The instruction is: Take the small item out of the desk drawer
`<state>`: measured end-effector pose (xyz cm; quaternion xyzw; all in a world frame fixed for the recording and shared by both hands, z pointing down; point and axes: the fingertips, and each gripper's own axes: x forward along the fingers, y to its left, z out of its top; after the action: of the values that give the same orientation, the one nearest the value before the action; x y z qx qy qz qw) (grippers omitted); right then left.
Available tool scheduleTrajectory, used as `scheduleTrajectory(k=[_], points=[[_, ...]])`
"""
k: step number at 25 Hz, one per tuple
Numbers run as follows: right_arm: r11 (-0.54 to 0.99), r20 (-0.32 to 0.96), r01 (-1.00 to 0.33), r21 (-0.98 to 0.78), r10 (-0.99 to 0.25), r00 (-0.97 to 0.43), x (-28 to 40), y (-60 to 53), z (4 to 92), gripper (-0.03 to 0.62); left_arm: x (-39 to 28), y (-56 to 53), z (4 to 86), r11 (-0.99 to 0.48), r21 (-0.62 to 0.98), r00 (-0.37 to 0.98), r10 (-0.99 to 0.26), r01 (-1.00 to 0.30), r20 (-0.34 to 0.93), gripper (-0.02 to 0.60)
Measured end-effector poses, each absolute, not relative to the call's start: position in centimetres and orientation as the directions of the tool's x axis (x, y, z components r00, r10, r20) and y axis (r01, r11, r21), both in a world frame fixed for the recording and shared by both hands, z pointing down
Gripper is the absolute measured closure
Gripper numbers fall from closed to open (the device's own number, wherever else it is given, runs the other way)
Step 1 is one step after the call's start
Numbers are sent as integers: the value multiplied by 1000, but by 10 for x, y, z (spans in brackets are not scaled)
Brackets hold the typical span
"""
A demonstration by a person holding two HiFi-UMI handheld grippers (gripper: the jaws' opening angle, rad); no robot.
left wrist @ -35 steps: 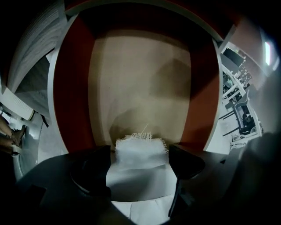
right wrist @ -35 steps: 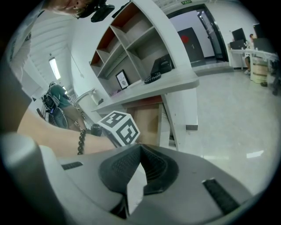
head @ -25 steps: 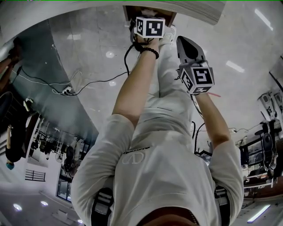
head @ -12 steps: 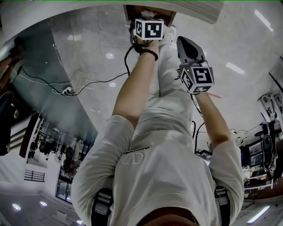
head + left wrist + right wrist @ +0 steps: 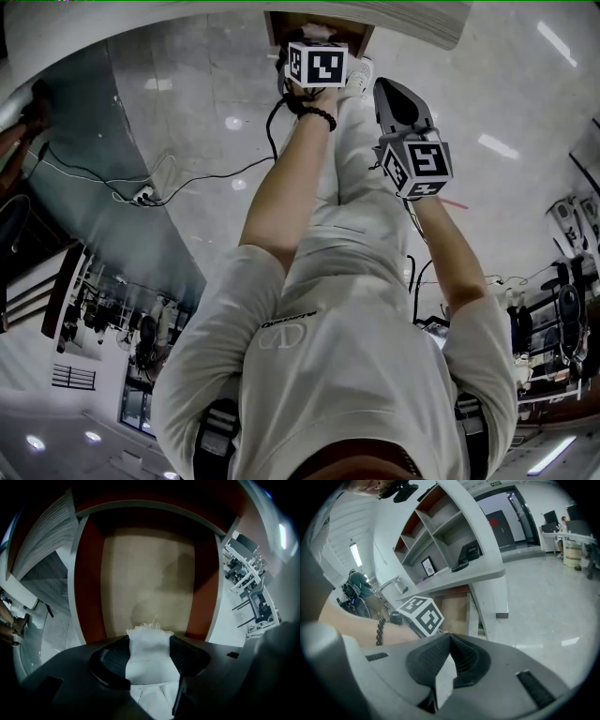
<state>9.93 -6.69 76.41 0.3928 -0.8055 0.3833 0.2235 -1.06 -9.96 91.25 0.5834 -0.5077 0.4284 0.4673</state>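
Note:
My left gripper points down into the open desk drawer, which has a tan bottom and red-brown sides. Its pads press on a small white cloth piece with a frayed top edge, lifted clear of the drawer bottom. In the head view, only the left gripper's marker cube shows, at the drawer's mouth. My right gripper hangs to the right of the drawer. In the right gripper view, its jaws meet at the tips with nothing between them.
A white desk top carries a telephone and shelves with a picture frame. The desk's side panel stands right of the drawer. Cables and a power strip lie on the glossy floor to the left.
The left gripper's cube has drifted very slightly back from the drawer. The right gripper has stayed where it was.

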Motion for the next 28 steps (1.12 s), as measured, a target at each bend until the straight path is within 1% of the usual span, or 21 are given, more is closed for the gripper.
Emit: scheduleTrajectory(k=[13,28], points=[[396,655,-814,-425,-486,-578,88,-68,744,592,-19,-96,883,-64,134,145,-240,-989,960,324],[372,628,-834,-407,-549,-551,81,-80,686,592,-16,-90,807,-136,180,215,-322,-974,922,324]])
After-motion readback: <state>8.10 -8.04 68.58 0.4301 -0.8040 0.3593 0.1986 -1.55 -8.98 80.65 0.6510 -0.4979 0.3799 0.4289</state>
